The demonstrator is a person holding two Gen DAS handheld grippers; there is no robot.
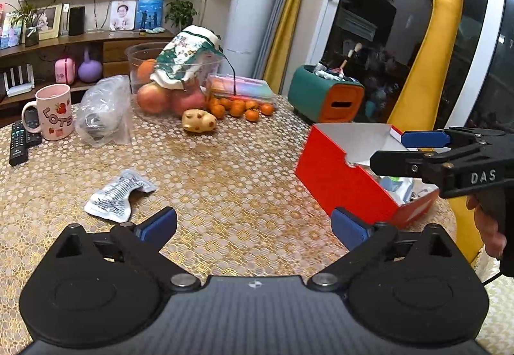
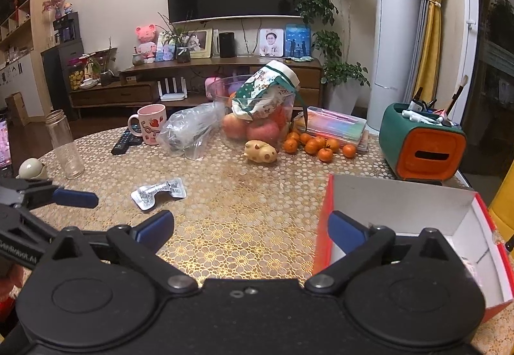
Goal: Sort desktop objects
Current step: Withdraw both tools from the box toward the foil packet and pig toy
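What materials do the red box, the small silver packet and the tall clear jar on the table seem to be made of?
Red box: likely cardboard, glossy red outside, matte white inside, with thin folded walls.
Silver packet: probably foil or a foil-backed blister, shiny and crinkled with print.
Tall clear jar: transparent, glass or hard plastic; the look leaves it open.

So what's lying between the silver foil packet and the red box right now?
Nothing: bare patterned tablecloth runs from the silver foil packet to the red box. The right wrist view shows it best; the left wrist view agrees.
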